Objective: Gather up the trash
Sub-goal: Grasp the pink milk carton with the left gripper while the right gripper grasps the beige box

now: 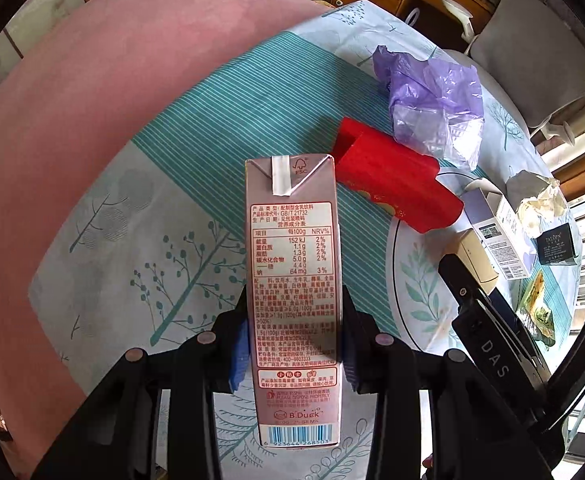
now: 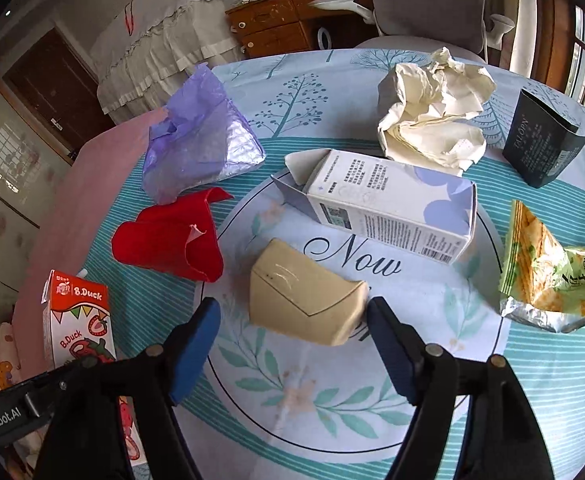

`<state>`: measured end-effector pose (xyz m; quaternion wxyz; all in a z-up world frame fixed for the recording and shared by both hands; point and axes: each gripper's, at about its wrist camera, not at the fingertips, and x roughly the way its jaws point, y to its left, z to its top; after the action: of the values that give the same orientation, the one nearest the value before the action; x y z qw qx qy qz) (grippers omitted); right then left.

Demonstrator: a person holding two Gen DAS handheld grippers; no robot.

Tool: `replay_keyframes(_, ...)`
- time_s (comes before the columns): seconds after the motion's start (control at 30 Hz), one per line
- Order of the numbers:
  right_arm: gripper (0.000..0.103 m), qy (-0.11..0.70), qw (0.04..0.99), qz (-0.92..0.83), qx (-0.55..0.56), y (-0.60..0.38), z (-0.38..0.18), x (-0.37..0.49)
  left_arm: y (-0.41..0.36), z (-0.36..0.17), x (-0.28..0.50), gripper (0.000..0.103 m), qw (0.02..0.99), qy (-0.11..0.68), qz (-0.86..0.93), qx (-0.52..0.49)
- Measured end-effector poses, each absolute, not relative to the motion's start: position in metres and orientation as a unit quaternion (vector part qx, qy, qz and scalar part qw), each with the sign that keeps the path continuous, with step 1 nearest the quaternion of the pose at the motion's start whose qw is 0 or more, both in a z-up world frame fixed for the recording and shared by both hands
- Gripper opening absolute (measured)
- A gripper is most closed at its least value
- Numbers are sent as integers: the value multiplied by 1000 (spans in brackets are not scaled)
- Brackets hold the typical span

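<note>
My left gripper (image 1: pixel 294 320) is shut on a B.Duck milk carton (image 1: pixel 292 264), held above the table; the carton also shows in the right wrist view (image 2: pixel 78 320) at the lower left. My right gripper (image 2: pixel 292 324) is open, its blue pads on either side of a beige box (image 2: pixel 300 296) lying on the tablecloth. Other trash lies on the table: a red paper box (image 2: pixel 168 236), a purple plastic bag (image 2: pixel 200 136), a white and lilac carton (image 2: pixel 388 208), crumpled cream paper (image 2: pixel 432 112), a black box (image 2: pixel 540 140) and a green snack wrapper (image 2: pixel 548 280).
The round table has a teal patterned cloth (image 2: pixel 332 392). A pink cover (image 1: pixel 72 120) lies to the left of it. A grey chair (image 1: pixel 532 60) and a wooden dresser (image 2: pixel 284 20) stand behind the table.
</note>
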<state>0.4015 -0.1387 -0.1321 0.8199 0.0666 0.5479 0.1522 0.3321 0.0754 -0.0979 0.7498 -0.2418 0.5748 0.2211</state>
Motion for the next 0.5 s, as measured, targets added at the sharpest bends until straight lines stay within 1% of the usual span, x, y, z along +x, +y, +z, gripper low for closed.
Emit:
replay_keyframes(0.2,80,509,853,115,-3,-112,-136,395,92,-98,318,36,744,572,227,-261)
replay_keyframes(0.27,77,501,858,110,-27,-109,-137,395,98,-101,308,36,745,571,223,-263)
replay_keyframes(0.3,68,496,861,107,-37,-109,-137,394,97,-102,307,36,746,571,221,-262)
replay_keyframes(0.33,63,491,864,106,-45,-110,-136,393,96,-103,307,36,747,571,218,-260)
replay_keyframes(0.5,62,490,860,143,-3,-134,-127,383,89,-98,295,36,758,572,200,-243)
